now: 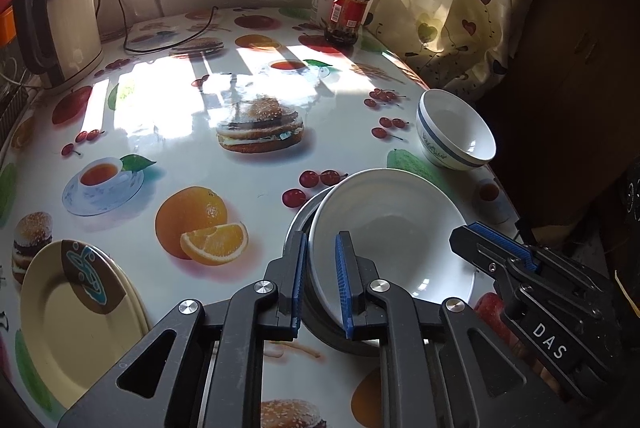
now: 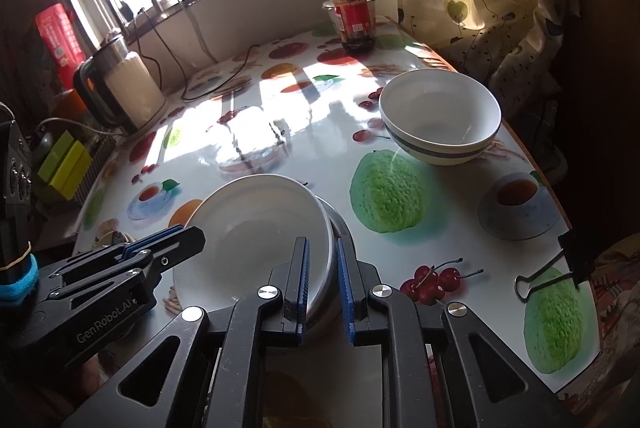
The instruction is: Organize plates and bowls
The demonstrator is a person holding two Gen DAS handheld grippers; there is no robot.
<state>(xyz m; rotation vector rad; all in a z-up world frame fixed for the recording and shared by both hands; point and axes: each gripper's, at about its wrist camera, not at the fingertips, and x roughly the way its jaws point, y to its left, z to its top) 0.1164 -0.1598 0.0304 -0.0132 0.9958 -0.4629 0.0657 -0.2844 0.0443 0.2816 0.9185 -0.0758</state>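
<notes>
Left gripper (image 1: 322, 276): jaws slightly parted astride the near rim of the white ceramic deep plate (image 1: 394, 228); pads not clearly pressing.
Right gripper (image 2: 323, 278): likewise astride its opposite rim.
Beneath: grey metal dish (image 2: 334, 228).
Beyond: white blue-banded bowl (image 1: 456, 130).
Left of left gripper: cream plate (image 1: 72, 312).

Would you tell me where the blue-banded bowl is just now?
The blue-banded bowl stands by the table's right edge in both wrist views, just beyond the white plate and nearer than the red-labelled jar, close to the curtain.
</notes>
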